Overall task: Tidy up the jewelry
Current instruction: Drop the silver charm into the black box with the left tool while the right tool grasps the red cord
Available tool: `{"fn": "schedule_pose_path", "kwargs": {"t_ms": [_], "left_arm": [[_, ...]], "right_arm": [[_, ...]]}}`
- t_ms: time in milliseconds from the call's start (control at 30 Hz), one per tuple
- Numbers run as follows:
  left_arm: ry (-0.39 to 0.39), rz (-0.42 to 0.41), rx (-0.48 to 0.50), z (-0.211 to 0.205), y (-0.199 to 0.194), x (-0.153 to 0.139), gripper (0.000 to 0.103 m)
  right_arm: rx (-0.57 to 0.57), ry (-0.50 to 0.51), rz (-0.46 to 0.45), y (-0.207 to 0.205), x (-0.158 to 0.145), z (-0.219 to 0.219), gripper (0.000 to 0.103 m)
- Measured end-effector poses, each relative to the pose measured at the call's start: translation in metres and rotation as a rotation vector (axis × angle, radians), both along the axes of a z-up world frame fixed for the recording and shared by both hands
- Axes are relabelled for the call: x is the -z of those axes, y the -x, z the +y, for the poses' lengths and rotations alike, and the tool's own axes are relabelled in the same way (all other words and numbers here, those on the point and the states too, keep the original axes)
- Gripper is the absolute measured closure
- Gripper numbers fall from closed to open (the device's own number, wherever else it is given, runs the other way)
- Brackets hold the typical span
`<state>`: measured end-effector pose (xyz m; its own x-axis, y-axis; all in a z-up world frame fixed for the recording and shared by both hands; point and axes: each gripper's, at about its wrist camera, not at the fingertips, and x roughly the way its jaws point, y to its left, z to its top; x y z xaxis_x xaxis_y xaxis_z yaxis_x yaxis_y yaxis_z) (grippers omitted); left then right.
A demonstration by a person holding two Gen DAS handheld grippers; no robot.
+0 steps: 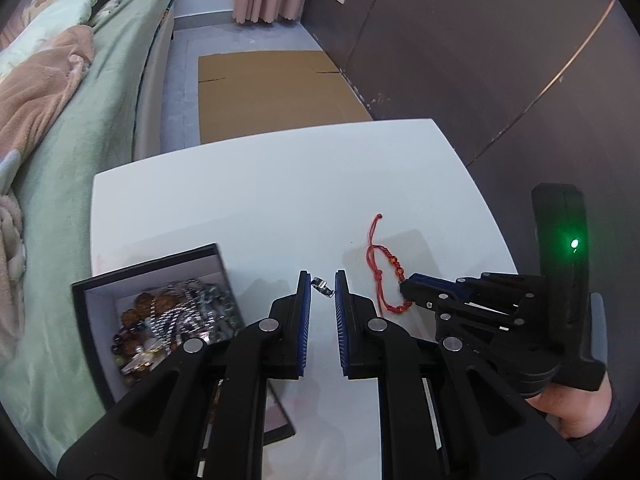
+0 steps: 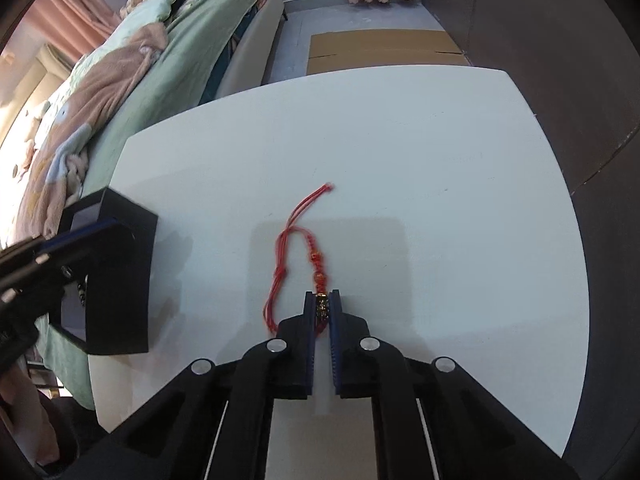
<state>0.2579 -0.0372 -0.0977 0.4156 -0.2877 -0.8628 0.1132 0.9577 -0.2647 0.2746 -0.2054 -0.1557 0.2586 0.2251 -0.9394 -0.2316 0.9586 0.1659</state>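
A red string bracelet [image 2: 280,264] with a gold charm [image 2: 322,306] lies on the white table [image 2: 400,160]. My right gripper [image 2: 322,304] points down at it, shut on the charm end; in the left wrist view the right gripper [image 1: 405,286] meets the bracelet [image 1: 374,264]. To the left stands an open black jewelry box [image 1: 148,268] holding several bead strands and chains [image 1: 176,316]. My left gripper [image 1: 322,286] hovers to the right of the box, its pads pinching a small silver clasp-like piece [image 1: 322,285].
A bed with a green cover [image 1: 80,140] runs along the table's left edge. Flat cardboard [image 1: 272,92] lies on the floor beyond the far edge, and a dark wall [image 1: 480,60] stands on the right. A hand [image 1: 572,404] holds the right gripper.
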Motion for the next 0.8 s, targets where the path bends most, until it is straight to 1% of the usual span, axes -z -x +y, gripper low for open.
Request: {"fn": "schedule_pose_path", "kwargs": {"t_ms": [67,367,733,767,800], "left_arm": [[0.003,-0.008,-0.005,0.007,0.004,-0.004,0.090],[0.016,-0.041,-0.038,0.033,0.024,-0.026,0.090],[0.007,-0.054,-0.085,0.064,0.045,-0.037,0.090],[0.009,-0.049,-0.095,0.068,0.046,-0.038,0.089],[0.010,-0.043,-0.106,0.072,0.047,-0.038,0.076]], "right_arm": [[-0.001,0.005,-0.019,0.003,-0.006,0.002,0.097],[0.000,-0.054,-0.100,0.019,-0.047,0.011,0.097],[-0.020,-0.146,-0.181,0.043,-0.097,0.029,0.097],[-0.024,-0.151,-0.188,0.046,-0.102,0.032,0.097],[-0.030,-0.159,-0.199,0.050,-0.109,0.036,0.097]]}}
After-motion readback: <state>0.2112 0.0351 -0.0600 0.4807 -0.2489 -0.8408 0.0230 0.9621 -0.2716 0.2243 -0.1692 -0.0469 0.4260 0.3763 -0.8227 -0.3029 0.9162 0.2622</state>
